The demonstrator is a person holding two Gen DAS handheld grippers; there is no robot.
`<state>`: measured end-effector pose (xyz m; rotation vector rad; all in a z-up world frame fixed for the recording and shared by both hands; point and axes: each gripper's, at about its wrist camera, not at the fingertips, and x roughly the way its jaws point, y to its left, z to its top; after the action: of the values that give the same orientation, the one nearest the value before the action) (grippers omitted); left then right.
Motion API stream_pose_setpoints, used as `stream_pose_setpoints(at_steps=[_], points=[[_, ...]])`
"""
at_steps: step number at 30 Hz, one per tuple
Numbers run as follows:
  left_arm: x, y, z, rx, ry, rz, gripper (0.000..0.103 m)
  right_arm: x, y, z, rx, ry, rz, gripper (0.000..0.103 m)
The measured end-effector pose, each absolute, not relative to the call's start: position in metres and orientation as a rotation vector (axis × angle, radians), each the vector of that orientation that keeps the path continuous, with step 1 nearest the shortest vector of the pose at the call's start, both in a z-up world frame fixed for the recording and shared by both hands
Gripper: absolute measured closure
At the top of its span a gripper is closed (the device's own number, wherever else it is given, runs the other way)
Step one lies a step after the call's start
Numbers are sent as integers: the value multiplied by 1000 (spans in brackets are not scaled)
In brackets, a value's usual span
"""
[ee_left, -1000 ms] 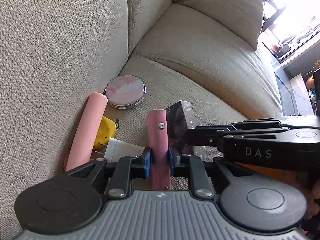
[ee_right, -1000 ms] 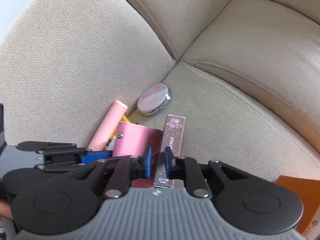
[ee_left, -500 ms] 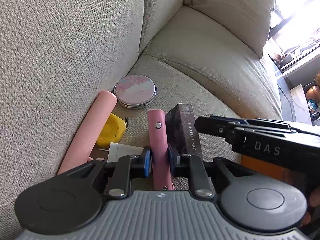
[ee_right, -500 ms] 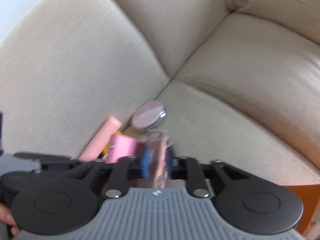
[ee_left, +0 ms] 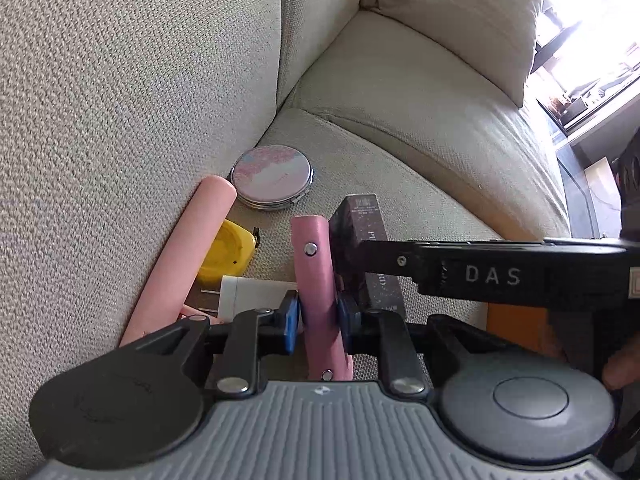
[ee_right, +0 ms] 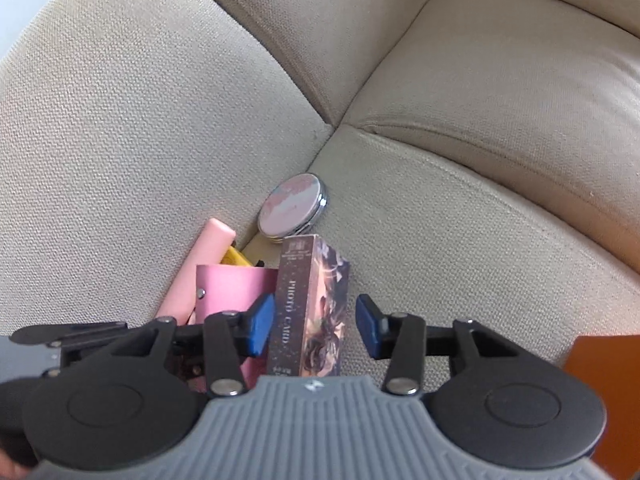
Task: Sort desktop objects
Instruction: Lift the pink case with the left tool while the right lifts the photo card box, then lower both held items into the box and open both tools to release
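The left gripper [ee_left: 318, 316] is clamped on the edge of a pink case [ee_left: 316, 280], held upright over the sofa [ee_left: 400, 140] seat, with a pink tube [ee_left: 188, 256], yellow item [ee_left: 226, 254] and round compact mirror [ee_left: 272, 176] lying beyond. The right gripper [ee_right: 316, 326] is opening; its left pad touches the dark photo card box [ee_right: 308, 304] standing between the jaws, its right pad clear of it.

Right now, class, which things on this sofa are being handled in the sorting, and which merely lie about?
In hand:
pink case, clamped in left tongs
photo card box, between opening right tongs

Lying about:
round compact mirror
pink tube
yellow object
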<state>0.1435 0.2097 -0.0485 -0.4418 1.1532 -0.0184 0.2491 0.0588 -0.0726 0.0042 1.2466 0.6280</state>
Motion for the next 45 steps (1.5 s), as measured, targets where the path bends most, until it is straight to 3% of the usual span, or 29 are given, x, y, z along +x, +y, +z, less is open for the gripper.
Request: stream_pose_setpoints(at_steps=[6, 9, 25, 34, 45], points=[[137, 202, -43, -393, 1161, -31, 80, 238, 82, -81, -103, 1249, 604, 60], [137, 196, -43, -354, 1165, -36, 79, 237, 78, -79, -101, 1251, 603, 73], [142, 197, -48, -355, 1118, -61, 82, 244, 70, -70, -107, 1232, 578, 79], [132, 189, 2, -417, 989, -151, 84, 230, 18, -5, -99, 1121, 572, 79], [137, 113, 73, -426, 780, -369, 84, 207, -97, 83, 72, 979, 477, 79]])
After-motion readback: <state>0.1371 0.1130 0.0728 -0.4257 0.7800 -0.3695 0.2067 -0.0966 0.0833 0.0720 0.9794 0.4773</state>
